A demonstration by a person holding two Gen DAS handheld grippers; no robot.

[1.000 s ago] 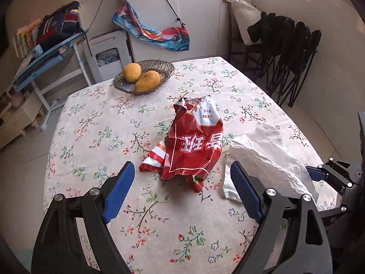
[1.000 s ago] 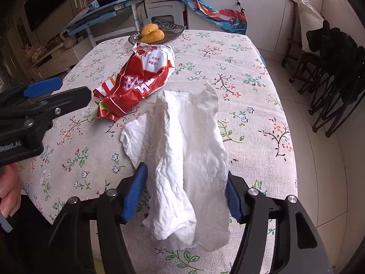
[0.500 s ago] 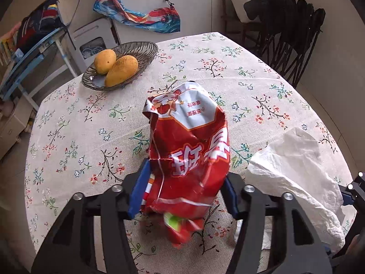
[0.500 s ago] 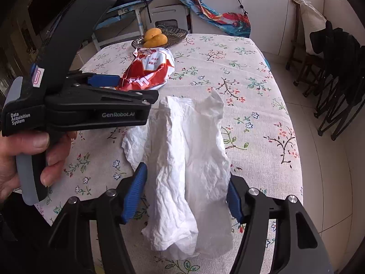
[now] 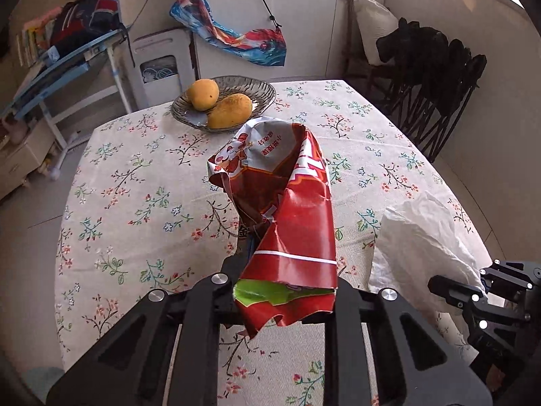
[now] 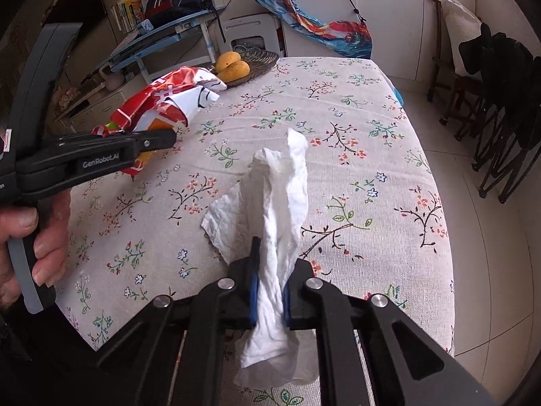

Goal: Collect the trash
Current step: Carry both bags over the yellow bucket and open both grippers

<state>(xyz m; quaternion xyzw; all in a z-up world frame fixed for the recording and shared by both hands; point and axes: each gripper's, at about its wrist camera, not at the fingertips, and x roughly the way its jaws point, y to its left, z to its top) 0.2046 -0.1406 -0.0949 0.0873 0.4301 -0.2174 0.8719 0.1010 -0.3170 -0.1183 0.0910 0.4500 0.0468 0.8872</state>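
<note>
Spanning most of both frames was the round table under a floral cotton cloth [image 5: 135, 203]. At upper centre of the left view sat a ribbed glass bowl [image 5: 260, 93] with two yellow mangoes [image 5: 230, 110].

The crumpled red foil snack bag [image 5: 290, 223] stood at frame centre, pinched at its lower end by the left gripper [image 5: 287, 291], whose jaws had just been closing and were nearly together on it. Pads hidden behind the foil.

The wrinkled white paper tissue [image 6: 280, 203] rose from bottom centre of the right view, squeezed between the blue pads [image 6: 254, 299] of the right gripper [image 6: 270, 299], jaws just closed tight.

Risks, as judged: slick foil could slide out on lifting; thin tissue could tear under the clamp; the bag's far tip lay near the bowl and could knock it.
</note>
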